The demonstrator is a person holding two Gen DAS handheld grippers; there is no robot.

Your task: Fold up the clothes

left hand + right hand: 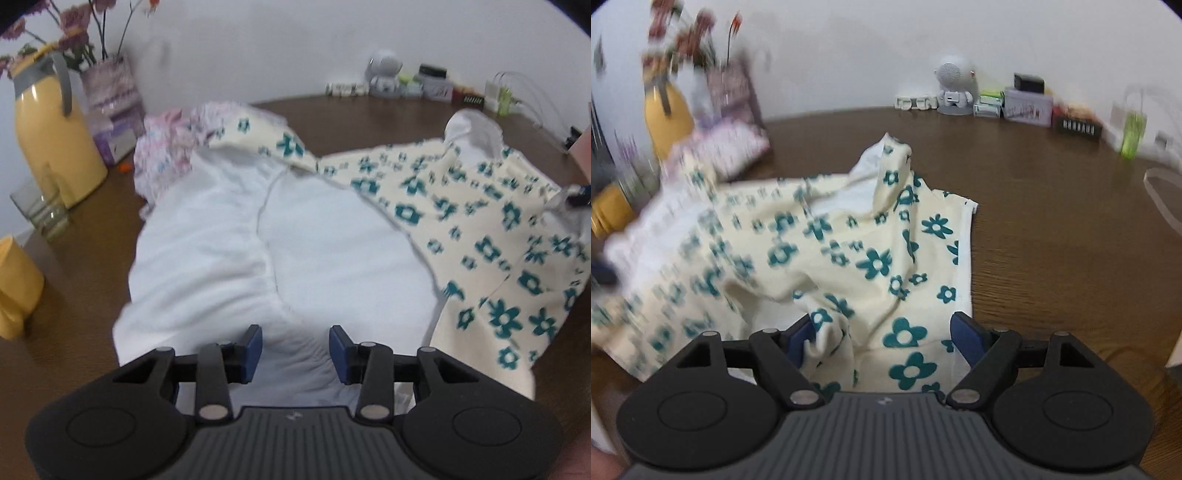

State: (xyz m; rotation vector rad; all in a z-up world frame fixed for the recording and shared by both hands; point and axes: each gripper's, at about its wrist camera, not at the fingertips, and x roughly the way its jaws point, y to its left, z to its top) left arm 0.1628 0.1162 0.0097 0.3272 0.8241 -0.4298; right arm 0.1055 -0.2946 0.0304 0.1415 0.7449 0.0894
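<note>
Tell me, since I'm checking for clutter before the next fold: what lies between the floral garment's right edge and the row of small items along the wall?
Bare brown tabletop only. The right wrist view shows nothing between the floral garment and the small items.

One floral garment (480, 229), one pink garment (166, 147), two yellow jugs (55, 147).

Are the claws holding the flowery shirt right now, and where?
No. Both claws are open. The left claw sits over the shirt's white inside, the right claw over its flowery edge, with nothing pinched.
</note>
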